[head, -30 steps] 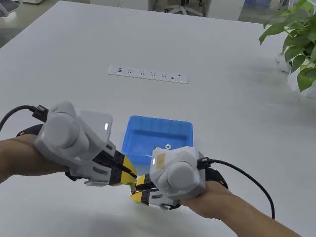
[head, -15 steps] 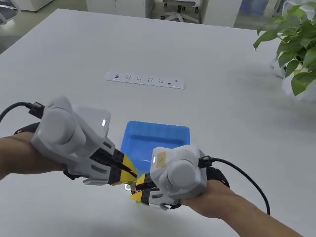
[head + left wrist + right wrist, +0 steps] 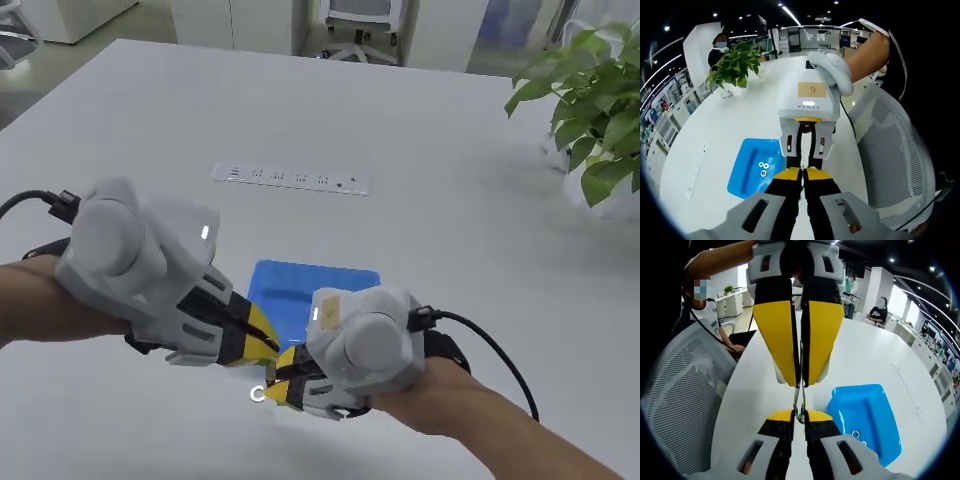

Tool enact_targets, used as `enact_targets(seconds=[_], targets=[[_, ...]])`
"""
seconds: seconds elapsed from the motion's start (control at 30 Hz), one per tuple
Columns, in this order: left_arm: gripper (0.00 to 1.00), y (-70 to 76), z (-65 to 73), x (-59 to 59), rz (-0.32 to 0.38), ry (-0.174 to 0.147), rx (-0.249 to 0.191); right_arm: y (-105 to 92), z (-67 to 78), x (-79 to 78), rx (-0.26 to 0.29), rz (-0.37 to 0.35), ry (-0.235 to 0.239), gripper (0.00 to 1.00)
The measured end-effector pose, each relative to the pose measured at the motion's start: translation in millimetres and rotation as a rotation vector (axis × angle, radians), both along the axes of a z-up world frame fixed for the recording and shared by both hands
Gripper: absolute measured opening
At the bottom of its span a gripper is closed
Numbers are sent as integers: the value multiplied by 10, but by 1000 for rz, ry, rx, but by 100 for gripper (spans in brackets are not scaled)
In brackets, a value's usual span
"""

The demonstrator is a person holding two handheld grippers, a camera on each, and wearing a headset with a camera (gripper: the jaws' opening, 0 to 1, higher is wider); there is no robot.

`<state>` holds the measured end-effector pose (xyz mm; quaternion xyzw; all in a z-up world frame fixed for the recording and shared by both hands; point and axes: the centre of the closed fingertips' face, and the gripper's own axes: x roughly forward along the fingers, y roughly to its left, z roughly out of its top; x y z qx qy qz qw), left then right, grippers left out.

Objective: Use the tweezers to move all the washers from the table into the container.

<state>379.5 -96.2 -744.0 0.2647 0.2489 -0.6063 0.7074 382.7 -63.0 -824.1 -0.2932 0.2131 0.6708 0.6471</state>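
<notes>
Left gripper (image 3: pixel 802 173) and right gripper (image 3: pixel 799 416) meet tip to tip above the white worktop (image 3: pixel 450 220), toward its near edge.

Thin metal tweezers (image 3: pixel 799 397): long axis runs straight from one gripper to the other. One end is clenched in the left gripper's yellow fingers (image 3: pixel 775 335), and the other sits between the right gripper's fingers (image 3: pixel 782 416), which are pressed onto it.

Blue rectangular plastic container (image 3: pixel 747 170) sits just beyond the grippers, with three small metal washers (image 3: pixel 762 167) inside it. A lone metal ring washer (image 3: pixel 258 393) lies flat on the worktop, nearer the near edge than the container and just beside the right gripper's fingers.

Writing: "XENSE" on the right gripper's white body in the left gripper view; the mark on the tan label above it is unreadable.

White power strip (image 3: pixel 290 180) lies further toward the far edge. Green leafy plant (image 3: pixel 590 110) stands at the right edge.
</notes>
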Motion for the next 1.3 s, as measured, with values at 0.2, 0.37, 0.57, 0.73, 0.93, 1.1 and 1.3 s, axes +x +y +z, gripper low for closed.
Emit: enact_targets(seconds=[0.2, 0.37, 0.57, 0.73, 0.93, 1.1, 1.3], targets=[[6, -6, 85, 90, -5, -18, 4, 5, 92, 101, 4, 0, -16, 10], [6, -22, 166, 173, -12, -34, 5, -4, 183, 214, 12, -12, -35, 10], [6, -53, 224, 294, -23, -63, 11, -17, 240, 343, 21, -22, -47, 10], [6, -71, 237, 406, -29, -72, 17, -44, 252, 458, 23, -30, -53, 10], [6, -105, 202, 532, -36, -75, 20, -76, 221, 589, 18, -36, -56, 10], [6, -118, 144, 624, -34, -73, 20, -99, 161, 687, 13, -39, -53, 10], [6, -128, 38, 732, -32, -69, 26, -118, 52, 785, 5, -41, -44, 10]])
